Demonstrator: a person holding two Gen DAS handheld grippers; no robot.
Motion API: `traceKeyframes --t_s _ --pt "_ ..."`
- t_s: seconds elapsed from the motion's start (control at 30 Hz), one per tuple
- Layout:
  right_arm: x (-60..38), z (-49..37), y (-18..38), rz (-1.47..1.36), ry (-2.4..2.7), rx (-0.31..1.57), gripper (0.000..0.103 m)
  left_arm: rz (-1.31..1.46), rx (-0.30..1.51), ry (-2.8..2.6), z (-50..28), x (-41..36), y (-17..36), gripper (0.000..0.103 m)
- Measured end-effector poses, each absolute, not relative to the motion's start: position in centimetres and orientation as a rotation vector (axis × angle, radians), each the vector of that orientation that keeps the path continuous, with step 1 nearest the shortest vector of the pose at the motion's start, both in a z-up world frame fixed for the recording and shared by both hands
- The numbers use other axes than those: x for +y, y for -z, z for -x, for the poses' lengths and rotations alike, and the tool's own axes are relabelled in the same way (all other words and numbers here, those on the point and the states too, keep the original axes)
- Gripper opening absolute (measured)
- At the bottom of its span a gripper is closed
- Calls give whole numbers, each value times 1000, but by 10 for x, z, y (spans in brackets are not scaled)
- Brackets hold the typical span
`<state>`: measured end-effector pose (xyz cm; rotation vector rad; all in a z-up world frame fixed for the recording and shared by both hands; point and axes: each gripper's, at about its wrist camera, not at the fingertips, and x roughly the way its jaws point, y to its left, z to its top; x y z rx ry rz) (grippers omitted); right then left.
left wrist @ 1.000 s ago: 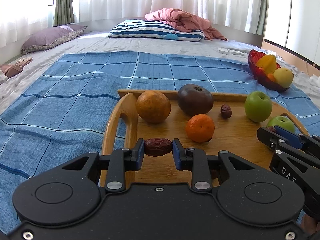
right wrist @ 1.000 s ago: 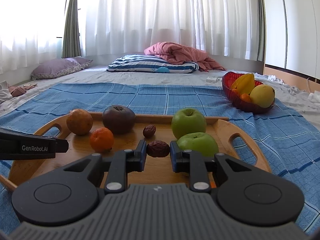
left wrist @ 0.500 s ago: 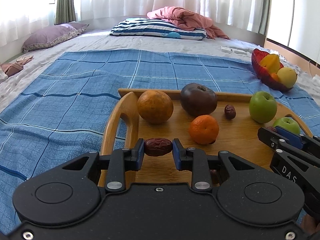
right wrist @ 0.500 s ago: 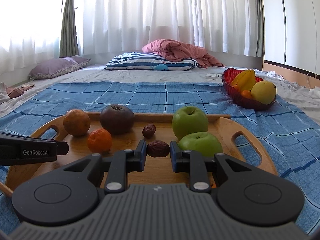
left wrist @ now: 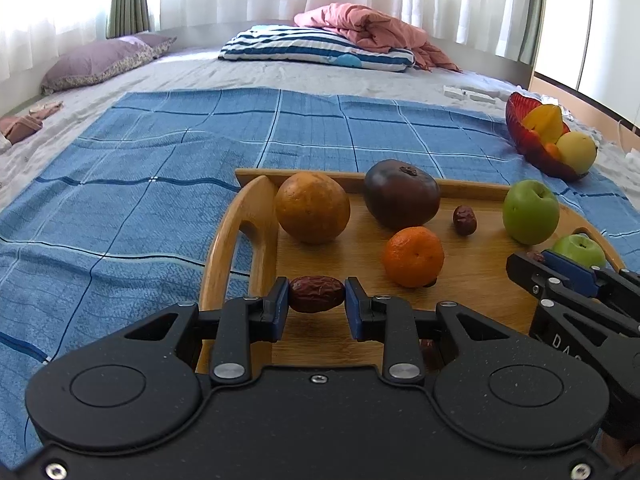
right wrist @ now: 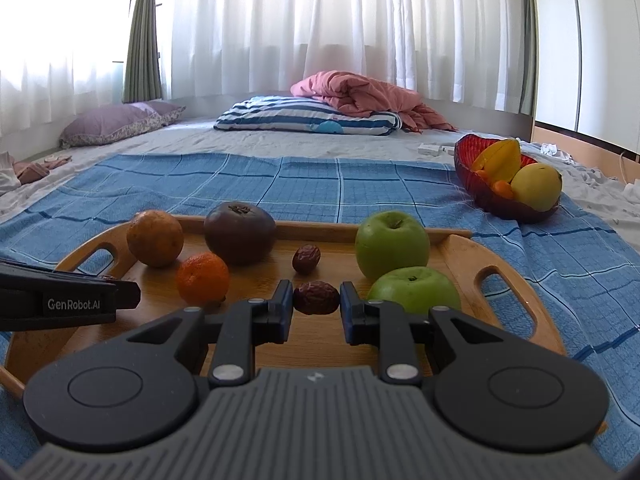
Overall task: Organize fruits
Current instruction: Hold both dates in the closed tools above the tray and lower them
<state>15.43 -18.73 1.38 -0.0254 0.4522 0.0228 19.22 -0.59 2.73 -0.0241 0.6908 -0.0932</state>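
Observation:
A wooden tray (left wrist: 256, 216) (right wrist: 508, 264) lies on a blue checked cloth. On it are a brownish orange (left wrist: 312, 208), a dark purple fruit (left wrist: 402, 194), a tangerine (left wrist: 414, 256), a loose red date (left wrist: 465, 220) and two green apples (right wrist: 392, 244) (right wrist: 414, 290). My left gripper (left wrist: 317, 300) is shut on a red date (left wrist: 317, 294) above the tray's left end. My right gripper (right wrist: 316, 302) is shut on another red date (right wrist: 316, 297) over the tray's middle. The right gripper's fingers (left wrist: 560, 270) show at the right of the left wrist view.
A red glass bowl (right wrist: 472, 180) with a starfruit, a yellow fruit and small orange fruits stands on the cloth at the far right. Farther back lie a striped pillow (right wrist: 308, 120), a pink blanket (right wrist: 360, 92) and a purple pillow (right wrist: 116, 124).
Both grippers keep their dates and have lifted and pulled back a little, so the tray sits slightly lower in both views.

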Motion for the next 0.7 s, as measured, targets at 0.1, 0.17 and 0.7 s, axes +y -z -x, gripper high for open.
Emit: traceKeyframes --t_s 0.1,0.17,0.7 --pt "-185 -158 -13 35 -27 461 30 22 690 91 -195 -6 -28 28" --pt "-184 -160 -13 38 -30 470 30 21 690 93 -195 -6 -28 28" --pt "-180 -174 -6 26 -50 540 30 7 704 91 -203 -11 -23 28"
